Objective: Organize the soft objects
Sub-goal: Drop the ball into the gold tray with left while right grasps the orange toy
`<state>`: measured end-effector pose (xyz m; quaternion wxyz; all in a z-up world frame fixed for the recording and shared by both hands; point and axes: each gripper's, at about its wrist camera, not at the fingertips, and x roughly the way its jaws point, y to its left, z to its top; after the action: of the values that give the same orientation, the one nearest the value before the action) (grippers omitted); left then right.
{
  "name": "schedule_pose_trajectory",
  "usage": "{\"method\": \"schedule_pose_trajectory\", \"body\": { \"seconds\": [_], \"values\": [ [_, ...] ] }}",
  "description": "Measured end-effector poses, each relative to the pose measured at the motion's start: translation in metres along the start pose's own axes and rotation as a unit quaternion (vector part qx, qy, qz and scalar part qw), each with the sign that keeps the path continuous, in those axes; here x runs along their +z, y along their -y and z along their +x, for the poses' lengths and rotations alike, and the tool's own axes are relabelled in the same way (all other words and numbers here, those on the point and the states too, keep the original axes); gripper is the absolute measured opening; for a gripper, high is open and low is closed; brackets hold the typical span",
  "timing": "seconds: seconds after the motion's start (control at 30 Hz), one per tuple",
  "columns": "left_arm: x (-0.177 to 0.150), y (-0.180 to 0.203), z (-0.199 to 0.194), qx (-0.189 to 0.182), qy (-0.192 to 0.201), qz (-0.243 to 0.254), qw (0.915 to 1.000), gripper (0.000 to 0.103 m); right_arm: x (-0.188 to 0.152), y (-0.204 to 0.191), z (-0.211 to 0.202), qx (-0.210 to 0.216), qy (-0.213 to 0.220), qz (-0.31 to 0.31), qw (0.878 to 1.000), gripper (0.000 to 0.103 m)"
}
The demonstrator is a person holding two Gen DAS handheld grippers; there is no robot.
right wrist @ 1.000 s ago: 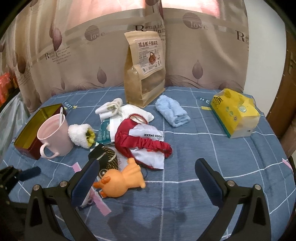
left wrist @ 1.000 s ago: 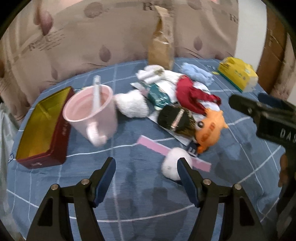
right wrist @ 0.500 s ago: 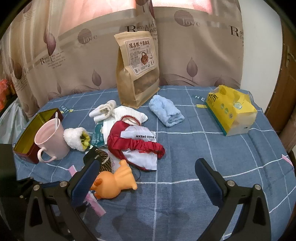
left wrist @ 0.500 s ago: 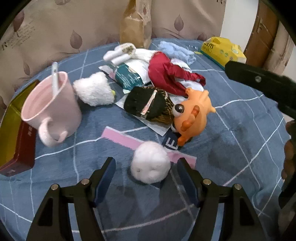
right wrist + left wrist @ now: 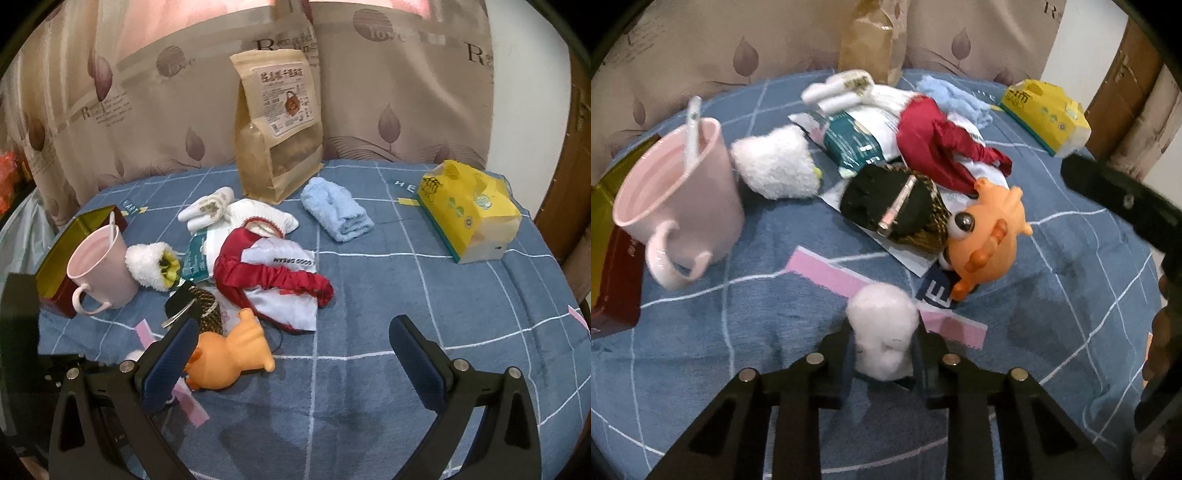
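Note:
A small white fluffy ball [image 5: 882, 328] lies on the blue checked cloth [image 5: 738, 314], and my left gripper [image 5: 882, 354] is closing on it, the pads pressing its sides. Just beyond lie an orange rubber toy [image 5: 990, 236], a black pouch [image 5: 897, 206], a red and white cloth [image 5: 945, 147], a white fluffy sock [image 5: 775, 166] and a blue towel [image 5: 953, 96]. My right gripper [image 5: 291, 354] hangs open above bare cloth, with the orange toy [image 5: 232, 358] by its left finger. In the right wrist view only a sliver of the ball [image 5: 133, 355] shows.
A pink mug [image 5: 679, 192] with a spoon stands at the left beside a red tin [image 5: 613, 251]. A brown paper bag [image 5: 277, 125] stands at the back against the curtain. A yellow tissue pack [image 5: 469, 210] lies at the right.
My left gripper dropped toward the white ball and went from wide open to closed around it. The right gripper stayed open and nearly still.

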<state>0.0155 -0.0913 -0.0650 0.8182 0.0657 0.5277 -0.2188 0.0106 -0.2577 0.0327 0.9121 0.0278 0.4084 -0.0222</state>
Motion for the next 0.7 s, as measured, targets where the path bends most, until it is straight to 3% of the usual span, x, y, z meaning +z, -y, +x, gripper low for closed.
{"method": "schedule_pose_trajectory", "body": {
  "seconds": [0.37, 0.53, 0.7],
  "values": [
    [0.001, -0.022, -0.045, 0.015, 0.048, -0.034, 0.9981, 0.026, -0.007, -0.021, 0.011, 0.017, -0.027, -0.036, 0.999, 0.1],
    [0.005, -0.045, -0.063, 0.035, 0.072, -0.055, 0.9953, 0.026, -0.011, -0.028, 0.017, 0.031, -0.039, -0.044, 0.998, 0.092],
    [0.006, -0.079, -0.082, 0.068, 0.094, -0.074, 0.9904, 0.026, -0.017, -0.034, 0.024, 0.047, -0.047, -0.055, 0.996, 0.09]
  ]
}}
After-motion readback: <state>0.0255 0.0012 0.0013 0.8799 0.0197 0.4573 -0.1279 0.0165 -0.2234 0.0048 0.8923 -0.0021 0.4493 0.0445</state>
